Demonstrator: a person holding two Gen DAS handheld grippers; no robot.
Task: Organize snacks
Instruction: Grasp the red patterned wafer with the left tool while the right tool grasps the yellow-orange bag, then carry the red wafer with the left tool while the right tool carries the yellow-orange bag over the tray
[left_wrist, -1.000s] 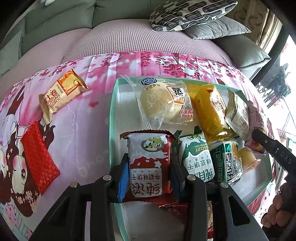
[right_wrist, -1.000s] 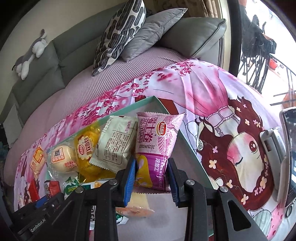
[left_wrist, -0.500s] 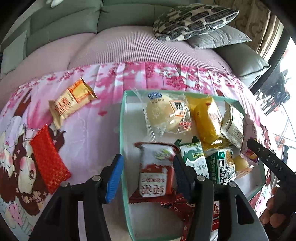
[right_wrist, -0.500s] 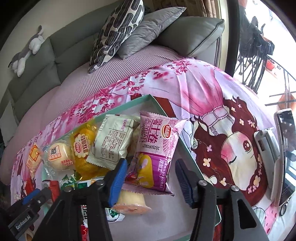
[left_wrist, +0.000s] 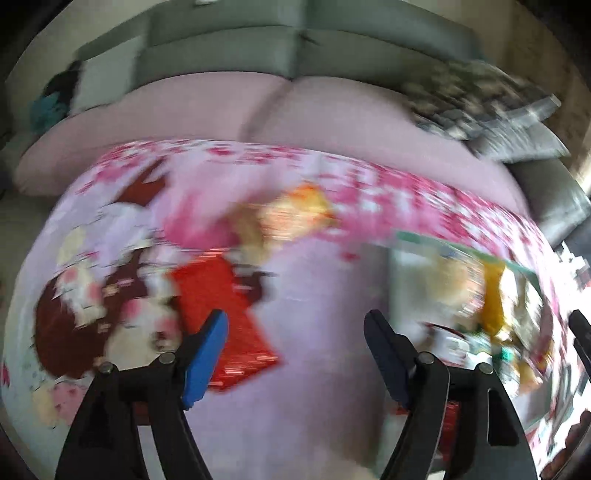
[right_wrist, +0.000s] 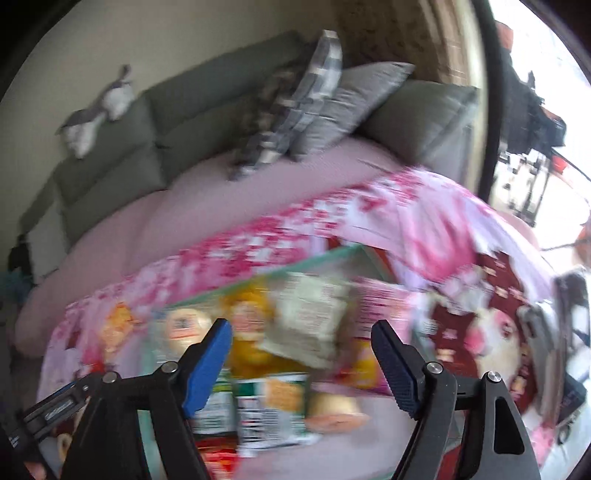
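Living room: sofa (right_wrist: 155, 122), cushions (right_wrist: 354, 99)

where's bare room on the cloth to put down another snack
Free: the plain pink cloth between the red packet and the green-rimmed tray. Crowded: the tray itself, packed with packets, and the spot around the orange packet.

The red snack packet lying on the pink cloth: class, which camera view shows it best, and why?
The left wrist view. The red snack packet lies there nearly whole, blurred, on the pink cloth just beyond the open left hand-held gripper. The right wrist view shows at most a blurred red scrap at its left edge.
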